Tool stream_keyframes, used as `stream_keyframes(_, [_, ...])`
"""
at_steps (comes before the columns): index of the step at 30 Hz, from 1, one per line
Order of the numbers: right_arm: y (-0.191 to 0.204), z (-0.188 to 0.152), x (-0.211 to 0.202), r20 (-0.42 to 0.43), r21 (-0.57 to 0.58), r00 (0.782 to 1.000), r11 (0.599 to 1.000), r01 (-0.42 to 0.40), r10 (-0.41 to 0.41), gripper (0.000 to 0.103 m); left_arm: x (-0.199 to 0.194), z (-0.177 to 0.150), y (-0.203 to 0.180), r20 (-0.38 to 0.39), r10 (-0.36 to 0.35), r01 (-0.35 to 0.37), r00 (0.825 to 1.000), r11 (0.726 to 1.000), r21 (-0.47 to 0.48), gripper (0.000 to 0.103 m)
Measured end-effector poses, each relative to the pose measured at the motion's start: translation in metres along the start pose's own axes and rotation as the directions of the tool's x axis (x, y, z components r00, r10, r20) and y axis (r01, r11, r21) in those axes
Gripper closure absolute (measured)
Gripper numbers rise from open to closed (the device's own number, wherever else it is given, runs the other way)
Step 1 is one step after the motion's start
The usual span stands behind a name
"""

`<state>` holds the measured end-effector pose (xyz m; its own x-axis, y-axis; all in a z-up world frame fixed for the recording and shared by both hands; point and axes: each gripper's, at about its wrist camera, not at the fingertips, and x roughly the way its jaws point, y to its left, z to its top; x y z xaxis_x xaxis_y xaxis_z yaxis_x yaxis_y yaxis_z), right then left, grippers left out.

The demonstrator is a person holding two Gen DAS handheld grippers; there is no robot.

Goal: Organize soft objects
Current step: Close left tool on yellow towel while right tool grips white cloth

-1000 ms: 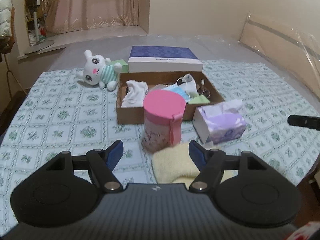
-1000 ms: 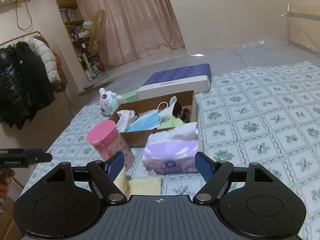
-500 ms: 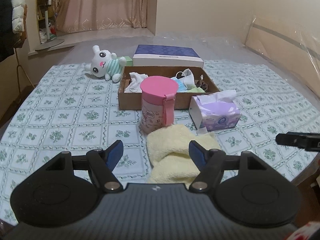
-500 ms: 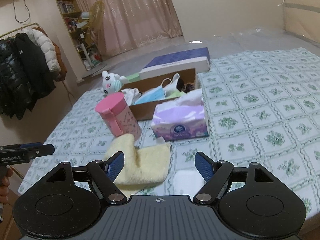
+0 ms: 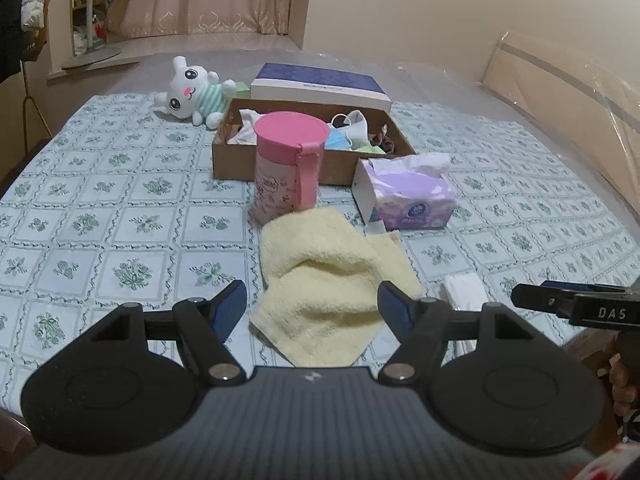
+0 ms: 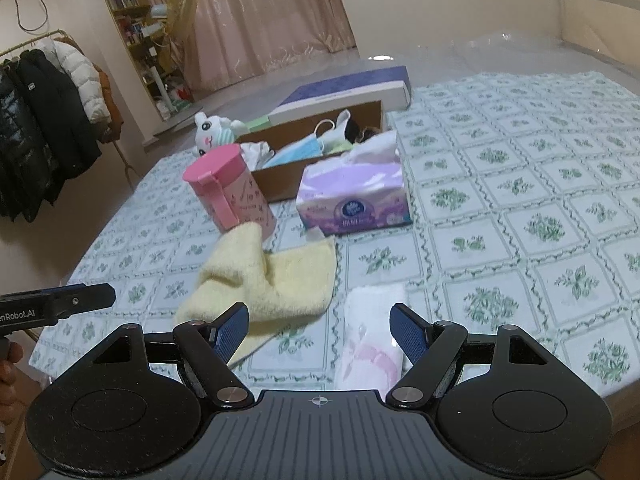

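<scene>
A crumpled pale yellow towel point(image 5: 324, 276) point(image 6: 272, 276) lies on the patterned tablecloth near the front edge. My left gripper point(image 5: 312, 306) hovers open just in front of it, nothing between its fingers. To the towel's right lies a small white tissue pack point(image 6: 372, 332) point(image 5: 462, 290); my right gripper point(image 6: 320, 326) stands open over its near end, without touching it. A purple tissue box point(image 5: 406, 196) point(image 6: 356, 196), a pink lidded cup point(image 5: 288, 168) point(image 6: 230, 192) and a white plush bunny point(image 5: 192, 94) point(image 6: 216, 132) sit further back.
A brown cardboard tray point(image 5: 232, 160) point(image 6: 280, 184) holds face masks and cloths. Behind it lies a flat blue-and-white box point(image 5: 320, 88) point(image 6: 344, 92). The table's front edge is close below both grippers. Coats hang on a rack point(image 6: 44, 120) at the left.
Both grippers have drawn back and sunk towards the table's front edge, so the yellow towel and the white tissue pack have come fully into view. Both have stayed open.
</scene>
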<state>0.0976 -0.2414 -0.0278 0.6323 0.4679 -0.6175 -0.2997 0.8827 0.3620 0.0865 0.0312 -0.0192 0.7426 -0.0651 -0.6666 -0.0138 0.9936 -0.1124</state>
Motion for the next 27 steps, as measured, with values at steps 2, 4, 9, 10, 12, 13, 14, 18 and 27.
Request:
stream_keyframes(2, [-0.001,-0.004,0.003,-0.014,0.002,1.0,1.0,0.007,-0.007,0.026,0.002,-0.003,-0.003,-0.002,0.012,-0.012,1.0,1.0,0.011,0.033])
stream_keyframes(4, [-0.002,-0.007,0.007,-0.028,0.002,0.999,1.0,0.016,-0.016,0.026,0.005,-0.006,-0.004,-0.007,0.015,-0.015,1.0,1.0,0.017,0.033])
stream_keyframes(9, [-0.006,-0.015,0.017,-0.055,0.004,0.998,0.999,0.039,-0.039,0.026,0.014,-0.009,-0.004,-0.029,0.014,-0.014,0.999,1.0,0.011,0.033])
stream_keyframes(10, [-0.007,-0.015,0.019,-0.06,0.005,0.997,0.999,0.043,-0.043,0.026,0.015,-0.01,-0.004,-0.034,0.015,-0.014,0.999,1.0,0.013,0.033])
stream_keyframes(12, [-0.009,-0.017,0.023,-0.071,0.01,0.996,0.999,0.053,-0.053,0.026,0.019,-0.011,-0.005,-0.04,0.017,-0.016,0.999,1.0,0.017,0.033])
stream_keyframes(13, [-0.01,-0.017,0.025,-0.076,0.012,0.996,0.998,0.058,-0.057,0.026,0.021,-0.011,-0.005,-0.044,0.019,-0.018,0.999,1.0,0.019,0.033])
stream_keyframes(14, [-0.012,-0.018,0.027,-0.08,0.014,0.995,0.998,0.063,-0.062,0.026,0.023,-0.011,-0.006,-0.048,0.019,-0.018,0.999,1.0,0.021,0.033])
stream_keyframes(18, [-0.015,-0.019,0.034,-0.092,0.015,0.993,0.997,0.074,-0.072,0.026,0.029,-0.013,-0.007,-0.058,0.014,-0.013,0.998,1.0,0.023,0.033])
stream_keyframes(27, [-0.018,-0.02,0.052,-0.119,-0.003,0.987,0.995,0.104,-0.104,0.026,0.05,-0.017,-0.008,-0.078,0.002,0.0,0.997,1.0,0.03,0.033])
